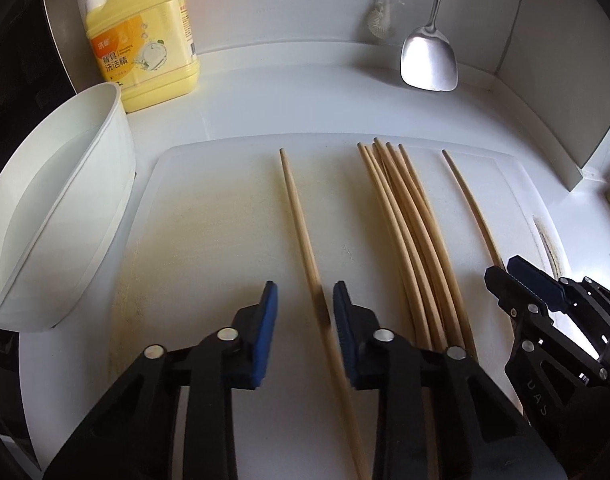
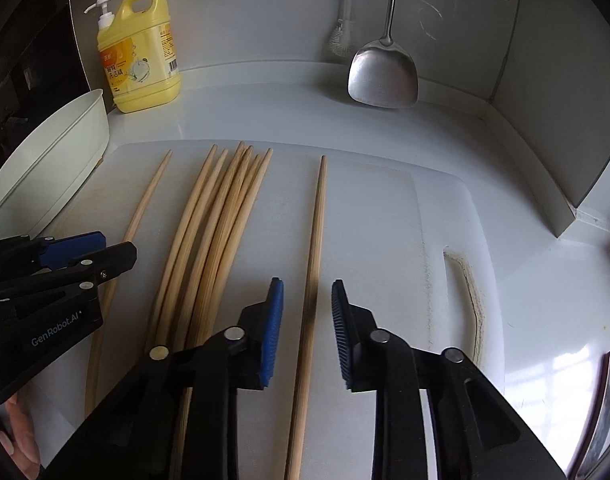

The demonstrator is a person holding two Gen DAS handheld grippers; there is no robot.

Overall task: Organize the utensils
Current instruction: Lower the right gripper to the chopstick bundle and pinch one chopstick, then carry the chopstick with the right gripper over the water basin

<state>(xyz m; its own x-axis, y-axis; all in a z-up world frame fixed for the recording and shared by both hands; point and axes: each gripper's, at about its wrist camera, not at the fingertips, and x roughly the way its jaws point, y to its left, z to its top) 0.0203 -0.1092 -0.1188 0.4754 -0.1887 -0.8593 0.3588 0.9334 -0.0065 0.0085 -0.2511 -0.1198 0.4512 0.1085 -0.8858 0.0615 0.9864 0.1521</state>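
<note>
Each claw is spread open astride a lone chopstick: the left claw [image 1: 305,300] over the left stick [image 1: 305,236], the right claw [image 2: 307,300] over the right stick [image 2: 315,240]. The bundle [image 1: 409,224] lies between them on the board [image 1: 209,208]. Gathering strays seems in hand; next, close and shift each toward the bundle (left toward 3 o'clock). At 11 o'clock, beyond, the soap jug [image 1: 145,36].
</note>
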